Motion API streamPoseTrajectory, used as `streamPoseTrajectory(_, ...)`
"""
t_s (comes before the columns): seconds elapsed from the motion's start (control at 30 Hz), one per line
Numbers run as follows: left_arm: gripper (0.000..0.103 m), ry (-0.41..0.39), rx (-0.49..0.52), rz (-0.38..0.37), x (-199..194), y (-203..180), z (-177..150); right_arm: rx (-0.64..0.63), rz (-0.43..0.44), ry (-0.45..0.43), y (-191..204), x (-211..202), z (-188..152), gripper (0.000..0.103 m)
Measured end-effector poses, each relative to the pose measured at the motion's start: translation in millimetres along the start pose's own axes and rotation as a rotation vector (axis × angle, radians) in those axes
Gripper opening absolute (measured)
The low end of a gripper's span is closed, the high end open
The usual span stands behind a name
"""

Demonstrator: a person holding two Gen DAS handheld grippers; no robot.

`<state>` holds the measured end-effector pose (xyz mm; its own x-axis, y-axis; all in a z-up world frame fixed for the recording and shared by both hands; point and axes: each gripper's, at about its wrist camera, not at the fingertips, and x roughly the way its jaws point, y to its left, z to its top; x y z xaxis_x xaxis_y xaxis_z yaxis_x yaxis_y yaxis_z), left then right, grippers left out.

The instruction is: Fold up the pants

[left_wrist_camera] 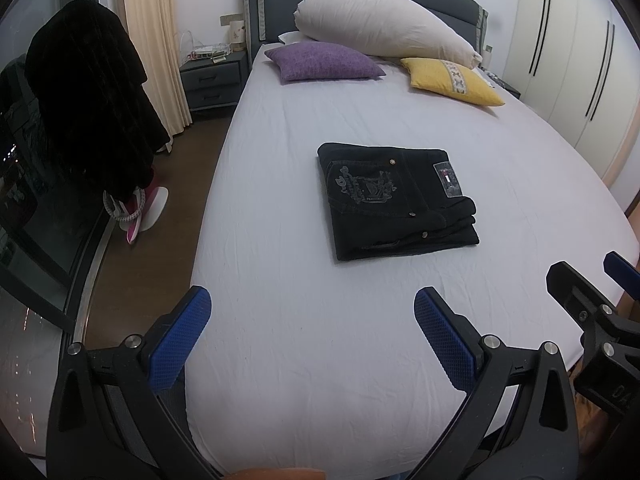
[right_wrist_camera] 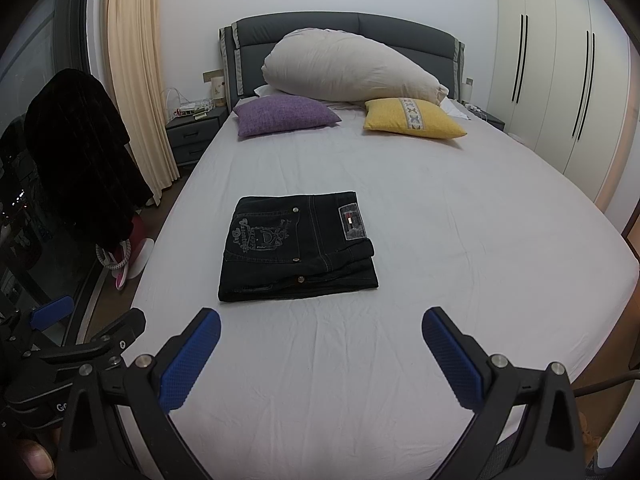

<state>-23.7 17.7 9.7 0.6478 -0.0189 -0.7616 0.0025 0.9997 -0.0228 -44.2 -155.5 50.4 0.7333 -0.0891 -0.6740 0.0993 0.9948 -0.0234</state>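
One pair of black pants lay folded into a compact rectangle at the centre of the frame on the bed, touched by neither tool. Two tools, the left tool and the right tool, hung at the bottom edge, both spread wide and holding nothing. Three pillows sat upper centre: one purple, one yellow, one large beige.

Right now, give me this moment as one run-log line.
pants: folded, flat on bed | left claw: open, empty, short of pants | right claw: open, empty, short of pants | contact: none
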Motion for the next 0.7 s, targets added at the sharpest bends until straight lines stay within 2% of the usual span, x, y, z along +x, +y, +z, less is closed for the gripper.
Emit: streamPoseTrajectory(0.7,0.103,0.006,-0.002,0.005,-2.6,6.6,-5.7,-0.001,0.001,0.001,-1.6,-0.3,-2.2,0.103)
